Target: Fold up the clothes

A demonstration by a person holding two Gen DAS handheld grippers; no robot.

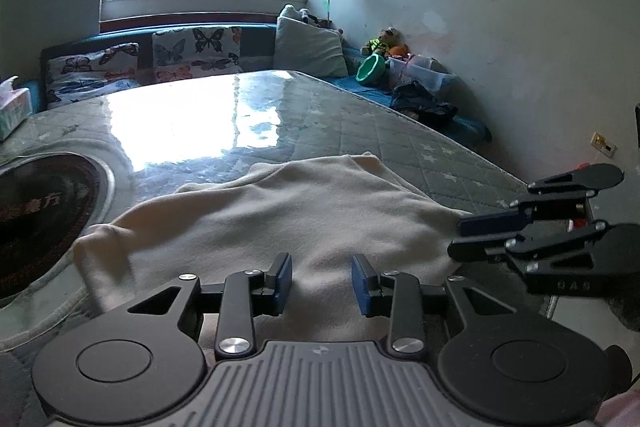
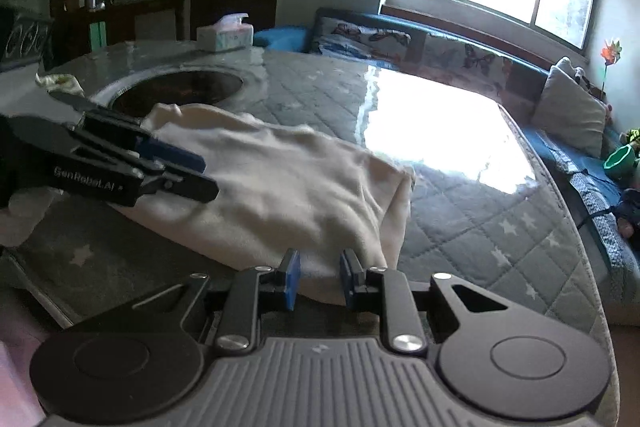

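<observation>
A quilted grey table cover with star print (image 1: 420,147) is seen under a glossy clear sheet, spread over the whole table. A round inset hotplate (image 1: 36,215) is set in the table at far left in the left wrist view. A cream garment (image 1: 280,223), folded into a thick pad, is laid on the near part of the table, right of the hotplate. The left gripper (image 1: 320,283) is held at the garment's near edge, jaws apart, nothing between the blue pads. The right gripper (image 2: 318,279) is placed at the near right corner of the garment; jaws parted, cloth edge seen between them, not pinched. A tissue box (image 2: 226,35) is seen at the far table edge.
</observation>
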